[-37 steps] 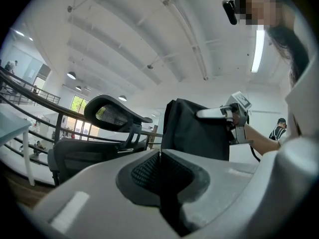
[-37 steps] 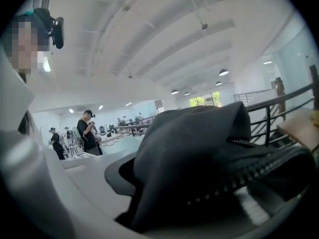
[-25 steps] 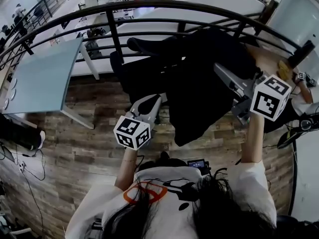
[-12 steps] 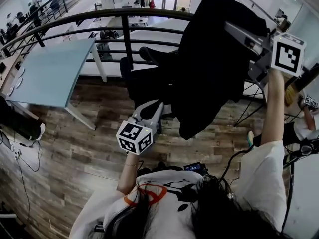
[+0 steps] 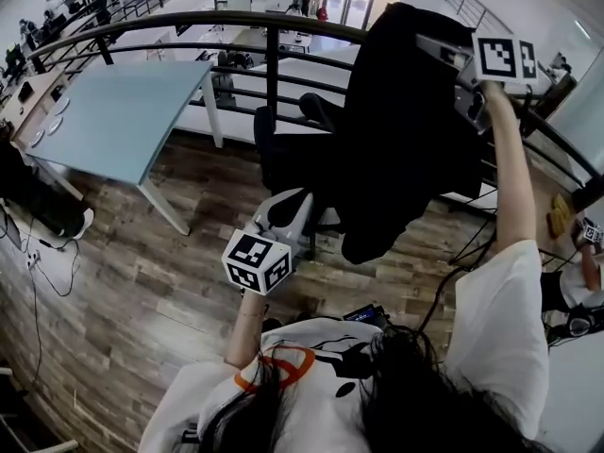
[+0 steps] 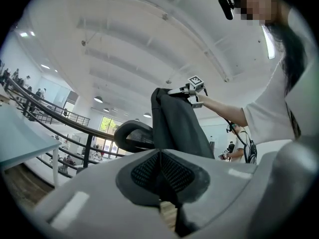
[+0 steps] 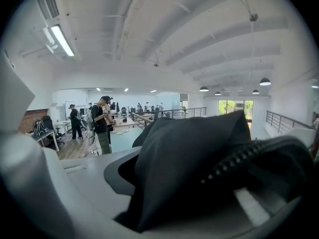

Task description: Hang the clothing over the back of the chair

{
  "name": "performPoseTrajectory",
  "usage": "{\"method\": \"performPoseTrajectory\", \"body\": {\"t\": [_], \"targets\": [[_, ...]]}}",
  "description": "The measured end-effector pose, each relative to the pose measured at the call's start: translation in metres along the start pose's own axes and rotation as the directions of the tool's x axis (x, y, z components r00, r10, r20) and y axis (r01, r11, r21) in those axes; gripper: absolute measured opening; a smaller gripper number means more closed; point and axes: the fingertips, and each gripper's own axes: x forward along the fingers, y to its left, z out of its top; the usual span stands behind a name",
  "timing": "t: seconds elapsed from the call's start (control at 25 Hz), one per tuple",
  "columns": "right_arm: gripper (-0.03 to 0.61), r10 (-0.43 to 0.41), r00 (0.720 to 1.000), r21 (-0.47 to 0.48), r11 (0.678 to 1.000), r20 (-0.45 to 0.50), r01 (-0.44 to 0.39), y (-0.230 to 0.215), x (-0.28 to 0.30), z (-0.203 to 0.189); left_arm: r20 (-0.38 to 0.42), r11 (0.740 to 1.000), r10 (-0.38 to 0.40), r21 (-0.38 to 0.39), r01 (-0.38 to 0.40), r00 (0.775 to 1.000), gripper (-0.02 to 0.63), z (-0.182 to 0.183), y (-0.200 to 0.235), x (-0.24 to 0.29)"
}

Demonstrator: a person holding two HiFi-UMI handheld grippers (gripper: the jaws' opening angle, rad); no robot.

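A black garment (image 5: 396, 140) hangs full length from my right gripper (image 5: 439, 53), which is raised high at the upper right and shut on its top edge. In the right gripper view the dark cloth (image 7: 189, 153) and its zip fill the space between the jaws. A black office chair (image 5: 283, 144) stands behind and left of the hanging cloth, by the railing. My left gripper (image 5: 283, 217) is held low in front of the chair, shut, with nothing seen in it. From the left gripper view, the garment (image 6: 174, 126) hangs beside the chair's headrest (image 6: 132, 133).
A black metal railing (image 5: 189, 26) runs behind the chair, with a drop beyond it. A glass-topped table (image 5: 113, 111) stands at the left on the wooden floor. Cables (image 5: 472, 243) lie at the right. Someone's dark shoes (image 5: 47, 210) show at the left edge.
My right gripper has lifted the garment from chair height to well above the chair, so it now hangs free. The left gripper has stayed low in about the same place.
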Motion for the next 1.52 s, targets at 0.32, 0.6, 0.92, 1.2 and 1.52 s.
{"method": "performPoseTrajectory", "body": {"t": [0.32,0.6,0.92,1.2,1.52], "targets": [[0.115,0.012,0.984,0.101,0.995,-0.179,0.007,-0.041,0.105,-0.051,0.021,0.997,0.073,0.003,-0.073,0.997,0.0,0.013,0.029,-0.016],[0.121,-0.006,0.935,0.126,0.991,-0.355,0.054,-0.066,0.164,-0.116,0.003,0.992,0.122,-0.002,-0.122,0.992,0.0,0.005,0.049,-0.026],[0.13,0.052,0.86,0.18,0.983,-0.508,0.047,-0.072,0.19,-0.17,-0.018,0.987,0.162,-0.012,-0.163,0.987,0.0,-0.004,0.062,-0.037],[0.138,0.062,0.777,0.182,0.981,-0.626,0.068,-0.073,0.196,-0.204,-0.024,0.984,0.175,-0.026,-0.176,0.984,0.0,-0.008,0.064,-0.04],[0.18,0.109,0.802,0.228,0.973,-0.587,0.035,-0.072,0.192,-0.194,-0.016,0.982,0.185,-0.027,-0.185,0.983,0.0,-0.007,0.067,-0.054]]}}
